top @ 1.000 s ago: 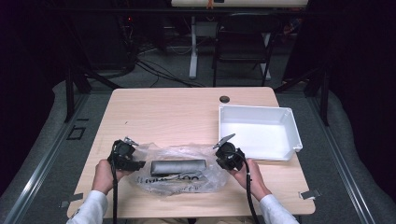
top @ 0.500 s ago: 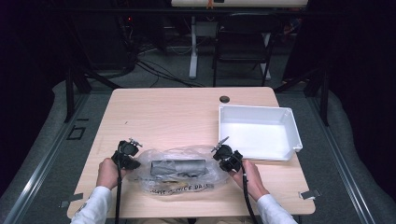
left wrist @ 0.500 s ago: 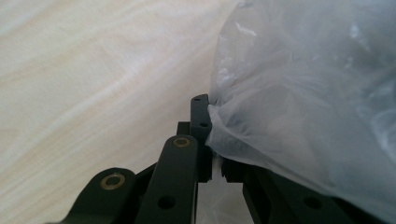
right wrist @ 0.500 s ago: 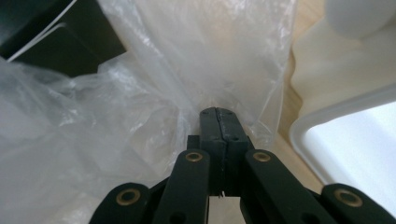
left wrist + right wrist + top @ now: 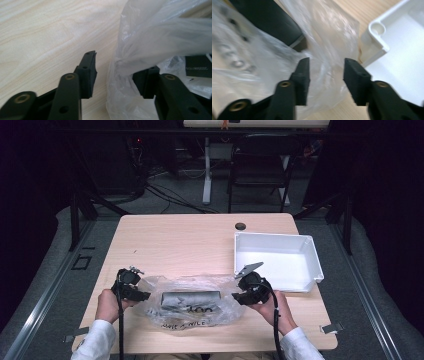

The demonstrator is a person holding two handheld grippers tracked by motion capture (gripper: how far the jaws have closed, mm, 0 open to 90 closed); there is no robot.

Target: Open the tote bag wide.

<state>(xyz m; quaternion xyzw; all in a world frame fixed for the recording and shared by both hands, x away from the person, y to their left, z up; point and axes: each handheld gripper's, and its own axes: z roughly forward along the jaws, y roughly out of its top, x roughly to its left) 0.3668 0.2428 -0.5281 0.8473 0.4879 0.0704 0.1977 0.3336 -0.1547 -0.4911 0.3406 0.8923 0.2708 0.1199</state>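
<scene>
A clear plastic bag lies on the desk near its front edge, between the person's two hands. Inside it rests a dark oblong object, lying lengthwise across the bag, and handwritten lettering shows on the film below it.

The left claw sits at the bag's left end. Its jaws have just been opening and now stand apart. In the left gripper view a gathered fold of the film rises between them, draped against the right-hand jaw, while the left-hand jaw stands clear of it over bare wood. The pads do not press on the film, so the claw is released.

The right claw sits at the bag's right end, just in front of a white tray that stands on the right side of the desk. Its jaws have also just been opening. In the right gripper view the film lies between and beyond them, blurred, with neither pad pressing on it; this claw is released too. The tray's corner shows just beside the bag's edge.

A small dark round spot marks the desk behind the tray.
</scene>
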